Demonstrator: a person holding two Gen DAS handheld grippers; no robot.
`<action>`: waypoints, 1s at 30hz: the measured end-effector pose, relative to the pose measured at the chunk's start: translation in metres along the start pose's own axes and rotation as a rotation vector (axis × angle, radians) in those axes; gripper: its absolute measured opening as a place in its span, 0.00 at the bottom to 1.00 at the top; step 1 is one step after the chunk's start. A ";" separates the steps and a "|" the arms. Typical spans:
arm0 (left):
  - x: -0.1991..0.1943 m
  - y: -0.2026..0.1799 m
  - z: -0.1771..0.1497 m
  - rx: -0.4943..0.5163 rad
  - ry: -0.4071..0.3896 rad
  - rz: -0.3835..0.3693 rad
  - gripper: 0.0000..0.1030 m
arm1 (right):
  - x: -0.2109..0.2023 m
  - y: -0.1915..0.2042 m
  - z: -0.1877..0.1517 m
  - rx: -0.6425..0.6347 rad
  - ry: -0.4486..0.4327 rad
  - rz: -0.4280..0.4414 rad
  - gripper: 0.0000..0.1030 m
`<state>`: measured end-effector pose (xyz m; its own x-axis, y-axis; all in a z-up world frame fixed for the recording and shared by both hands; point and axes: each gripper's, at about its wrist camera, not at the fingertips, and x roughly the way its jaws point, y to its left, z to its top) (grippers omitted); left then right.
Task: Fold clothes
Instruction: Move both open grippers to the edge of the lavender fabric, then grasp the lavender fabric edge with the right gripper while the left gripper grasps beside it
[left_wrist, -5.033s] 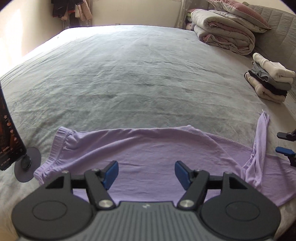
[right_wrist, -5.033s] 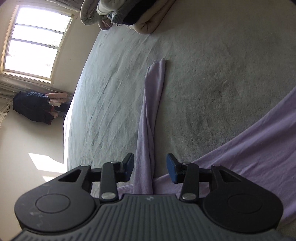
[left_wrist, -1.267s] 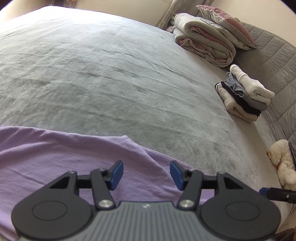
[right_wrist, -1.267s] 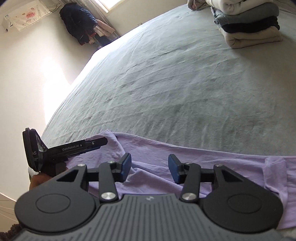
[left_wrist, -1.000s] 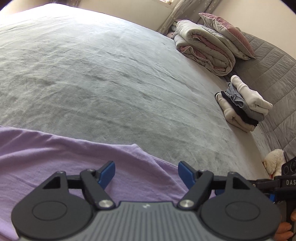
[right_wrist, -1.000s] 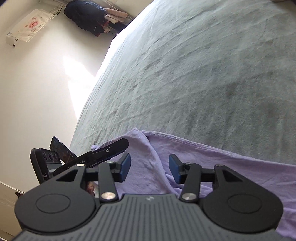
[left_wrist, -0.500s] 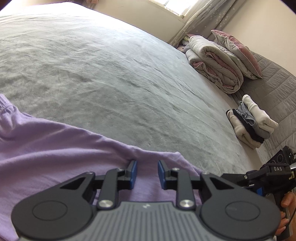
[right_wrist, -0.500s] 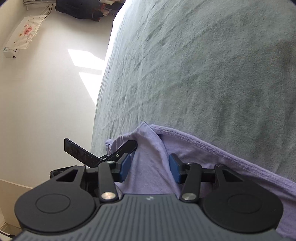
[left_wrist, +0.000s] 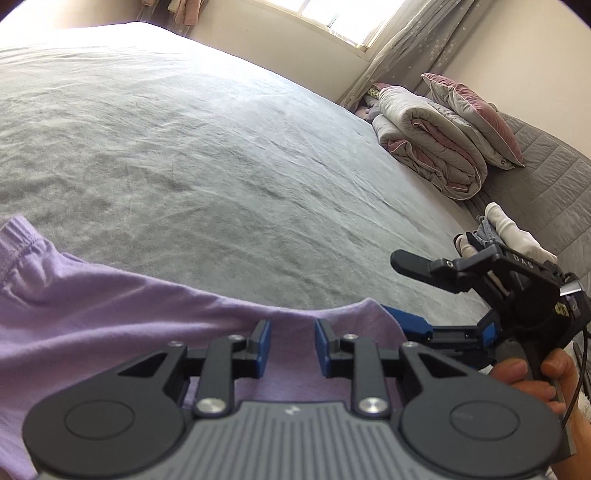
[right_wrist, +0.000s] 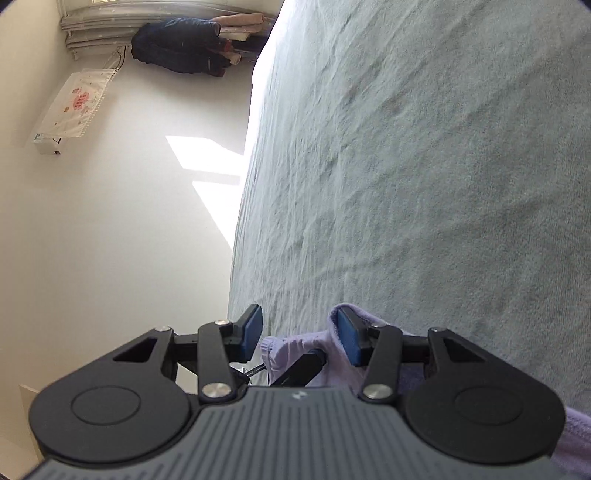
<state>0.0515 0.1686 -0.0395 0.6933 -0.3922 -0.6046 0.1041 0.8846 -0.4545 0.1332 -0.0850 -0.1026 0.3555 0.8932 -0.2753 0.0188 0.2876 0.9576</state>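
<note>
Fingers (left_wrist: 263, 343) of left gripper (left_wrist: 290, 343) just drawn in to a narrow gap over lilac garment (left_wrist: 110, 314).
Cloth showing in that gap; no telling whether actually pinched. Right gripper (right_wrist: 299, 339) just beside, at the garment's corner, about half open, hem bunched between its pads and draped over one, not clamped. Garment spread along near edge of grey bed (left_wrist: 221, 166); folded stack (left_wrist: 517, 236) well apart.

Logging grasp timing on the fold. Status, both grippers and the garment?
Left gripper just closed down, lavender garment pinched at its edge. Right gripper open, straddling the same edge. Garment spread on grey bedspread; nothing in the way.
</note>
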 end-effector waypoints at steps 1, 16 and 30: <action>-0.001 0.001 0.000 0.001 -0.003 0.003 0.25 | -0.001 -0.001 0.000 0.000 -0.001 -0.020 0.48; -0.017 0.021 0.002 0.024 -0.055 0.123 0.25 | 0.018 0.037 -0.036 -0.356 -0.028 -0.357 0.05; -0.009 0.016 0.005 0.090 -0.049 0.237 0.36 | 0.004 0.041 -0.031 -0.624 -0.112 -0.527 0.10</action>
<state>0.0508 0.1875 -0.0384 0.7392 -0.1610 -0.6540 -0.0037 0.9700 -0.2430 0.1068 -0.0590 -0.0675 0.5367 0.5575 -0.6333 -0.3017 0.8278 0.4730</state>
